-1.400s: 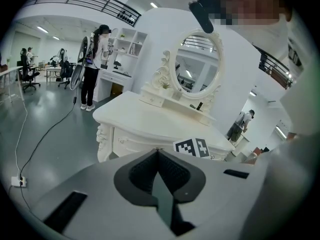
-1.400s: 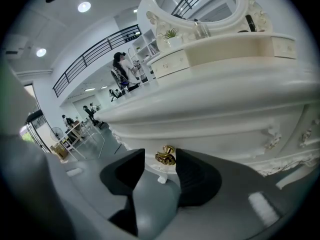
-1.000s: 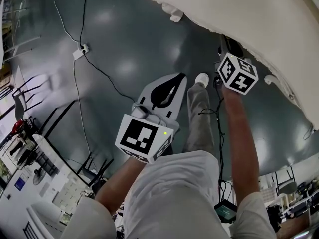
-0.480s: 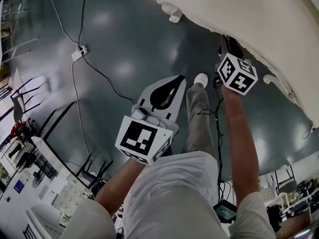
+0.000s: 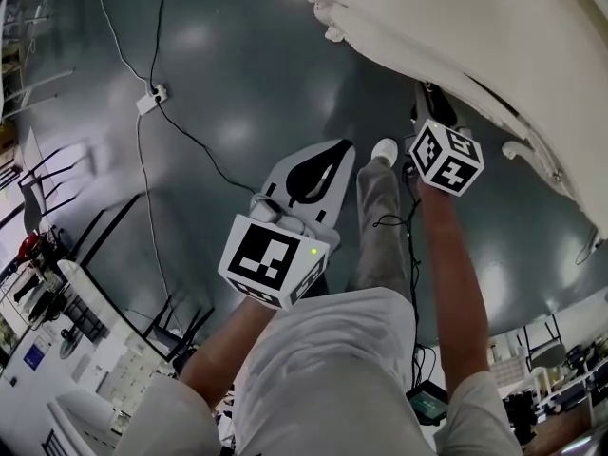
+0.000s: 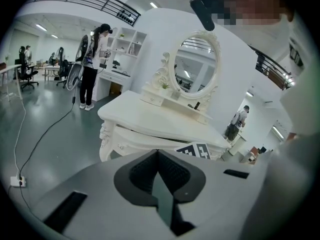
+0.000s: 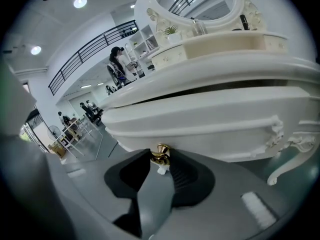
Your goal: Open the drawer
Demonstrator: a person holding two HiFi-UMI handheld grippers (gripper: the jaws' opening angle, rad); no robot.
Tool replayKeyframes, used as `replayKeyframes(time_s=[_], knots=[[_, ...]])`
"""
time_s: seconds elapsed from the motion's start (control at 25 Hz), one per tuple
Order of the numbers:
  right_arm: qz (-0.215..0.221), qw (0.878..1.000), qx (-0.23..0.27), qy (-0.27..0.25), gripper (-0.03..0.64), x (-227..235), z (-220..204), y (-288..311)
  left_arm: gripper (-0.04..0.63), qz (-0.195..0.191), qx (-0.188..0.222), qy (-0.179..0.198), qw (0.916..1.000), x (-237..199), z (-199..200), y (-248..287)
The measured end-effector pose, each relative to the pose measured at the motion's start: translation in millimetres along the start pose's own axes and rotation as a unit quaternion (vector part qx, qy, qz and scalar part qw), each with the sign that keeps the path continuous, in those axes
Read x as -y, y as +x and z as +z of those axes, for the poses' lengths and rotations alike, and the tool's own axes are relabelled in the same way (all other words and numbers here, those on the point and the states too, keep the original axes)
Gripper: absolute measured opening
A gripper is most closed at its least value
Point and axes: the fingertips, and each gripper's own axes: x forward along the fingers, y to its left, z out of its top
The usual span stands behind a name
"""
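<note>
The white dressing table (image 5: 475,17) fills the top right of the head view. Its curved drawer front (image 7: 210,129) stands a little out from the table top, with a dark gap above it. My right gripper (image 7: 161,157) is shut on the drawer's gold knob (image 7: 161,154), which sits between the black pads. In the head view that gripper's marker cube (image 5: 446,157) hides the jaws under the table's edge. My left gripper (image 5: 342,148) hangs over the floor, shut and empty, its tips (image 6: 157,152) pointing toward the table.
A black cable (image 5: 185,131) runs across the dark floor from a white power strip (image 5: 152,96). The oval mirror (image 6: 196,66) and small drawers stand on the table top. A carved table leg (image 7: 285,166) curves down at the right. A person (image 6: 92,64) stands far off.
My right gripper has drawn back from the table toward me with the knob, and the drawer front has come out a little with it. The left gripper has stayed where it was.
</note>
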Motion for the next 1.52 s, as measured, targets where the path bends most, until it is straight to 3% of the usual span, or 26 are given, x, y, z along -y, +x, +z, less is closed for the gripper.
replayKeyframes(time_s=[1.52], knots=[[0.006,0.999,-0.037,0.012,0.132,-46.6,-98.1,-62.0,0.009,-0.004,-0.002,0.003,1.0,3.8,-44.5,-55.0]])
